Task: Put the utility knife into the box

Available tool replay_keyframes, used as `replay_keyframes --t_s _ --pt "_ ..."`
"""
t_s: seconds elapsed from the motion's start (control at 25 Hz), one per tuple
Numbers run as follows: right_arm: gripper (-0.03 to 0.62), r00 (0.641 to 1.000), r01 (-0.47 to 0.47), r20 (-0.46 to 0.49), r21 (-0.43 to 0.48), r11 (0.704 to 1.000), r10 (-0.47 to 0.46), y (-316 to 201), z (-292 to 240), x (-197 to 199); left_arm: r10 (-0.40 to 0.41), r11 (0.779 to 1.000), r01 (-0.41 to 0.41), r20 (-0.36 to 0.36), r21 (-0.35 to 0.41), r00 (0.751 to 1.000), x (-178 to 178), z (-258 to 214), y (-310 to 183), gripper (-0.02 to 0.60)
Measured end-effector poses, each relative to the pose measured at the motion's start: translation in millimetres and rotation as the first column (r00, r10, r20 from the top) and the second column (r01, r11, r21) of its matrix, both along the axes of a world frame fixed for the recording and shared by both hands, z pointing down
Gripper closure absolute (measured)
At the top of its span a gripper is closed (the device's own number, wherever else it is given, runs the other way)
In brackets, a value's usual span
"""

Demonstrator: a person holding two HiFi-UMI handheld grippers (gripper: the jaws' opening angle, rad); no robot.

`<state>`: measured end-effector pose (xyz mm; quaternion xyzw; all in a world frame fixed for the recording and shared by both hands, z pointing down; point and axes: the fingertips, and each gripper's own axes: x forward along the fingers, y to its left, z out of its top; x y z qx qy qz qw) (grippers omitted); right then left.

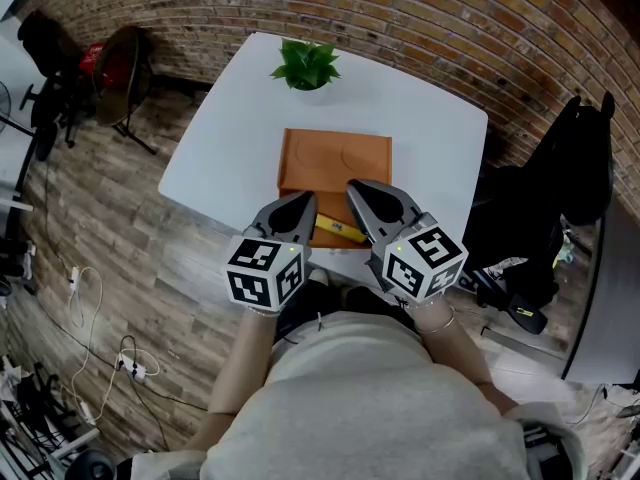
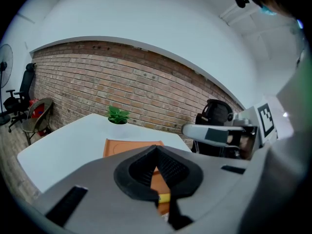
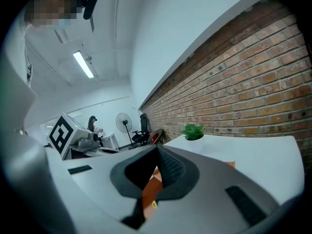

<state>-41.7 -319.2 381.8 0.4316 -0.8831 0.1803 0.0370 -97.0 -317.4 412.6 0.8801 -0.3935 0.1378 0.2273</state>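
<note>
Hovering side by side over the near edge of the white counter (image 1: 230, 118), the left gripper (image 1: 300, 208) and right gripper (image 1: 362, 193) both point away from the person, toward the brick wall (image 1: 400, 18). Left jaws are closed tip to tip w/ nothing b/w them, per the left gripper view (image 2: 156, 150); right jaws likewise pressed together and empty (image 3: 157, 150). The yellow utility knife (image 1: 338, 230) lies crosswise at the near end of the flat orange box (image 1: 335, 158), just below and b/w the two sets of jaws, touching neither. Can't tell if it sits inside the box or on its near rim; orange shows on both sides of it in the left gripper view. The box sits mid-counter, and a small potted plant (image 1: 306, 65) stands at the far edge, apart from the box. A black chair (image 1: 560, 188) stands on the floor right of the counter.
</note>
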Motion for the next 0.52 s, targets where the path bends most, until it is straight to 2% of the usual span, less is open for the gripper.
replay_keyframes --t_s 0.52 --pt "0.595 1.000 0.002 0.018 -0.024 1.000 -0.002 -0.6 8.2 0.0 0.009 1.000 -0.009 0.005 -0.009 1.000 -0.6 3.8 0.6 0.575"
